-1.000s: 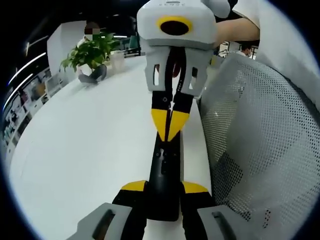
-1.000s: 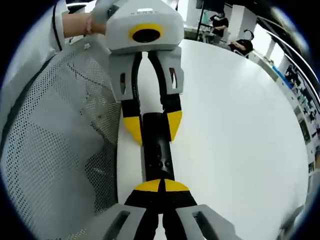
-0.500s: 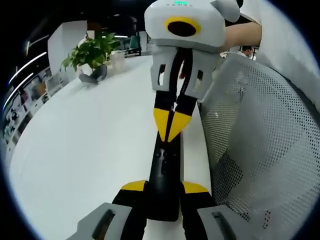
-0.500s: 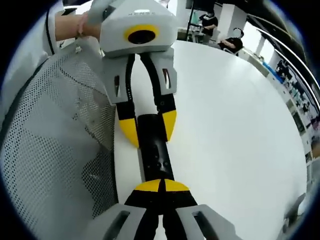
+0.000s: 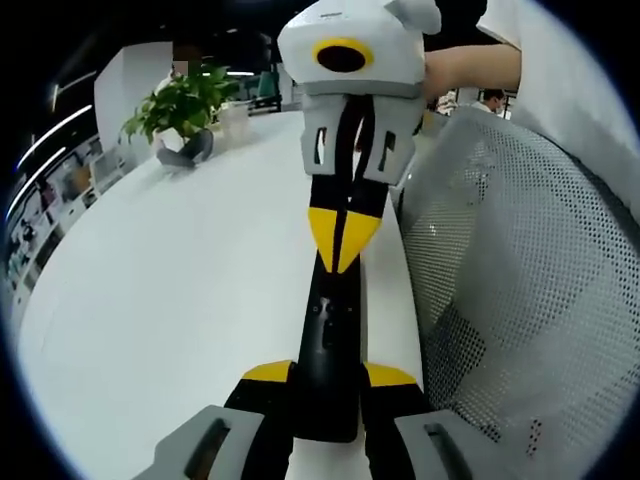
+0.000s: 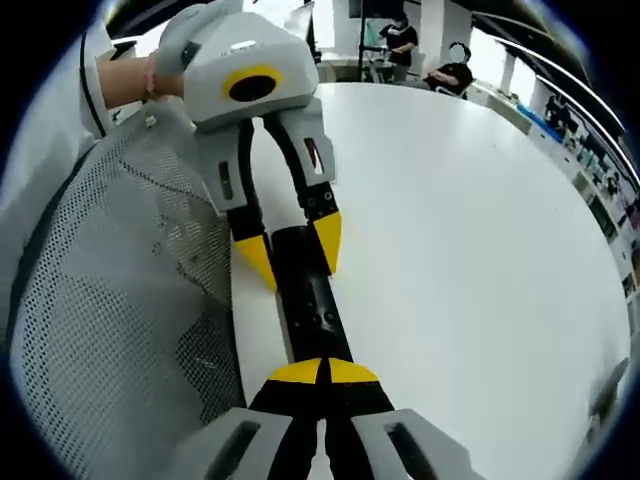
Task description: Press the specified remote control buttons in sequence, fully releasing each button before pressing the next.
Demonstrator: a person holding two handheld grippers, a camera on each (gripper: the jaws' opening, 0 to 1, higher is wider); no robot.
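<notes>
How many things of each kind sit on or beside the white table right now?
Remote control: 1
Tongs, left and right: 2
Potted plant: 1
Mesh chair: 1
Total: 5

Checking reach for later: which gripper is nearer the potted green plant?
Left. The left gripper clamps the black remote control at the end towards the potted green plant; the right gripper presses the remote's far end.
</notes>
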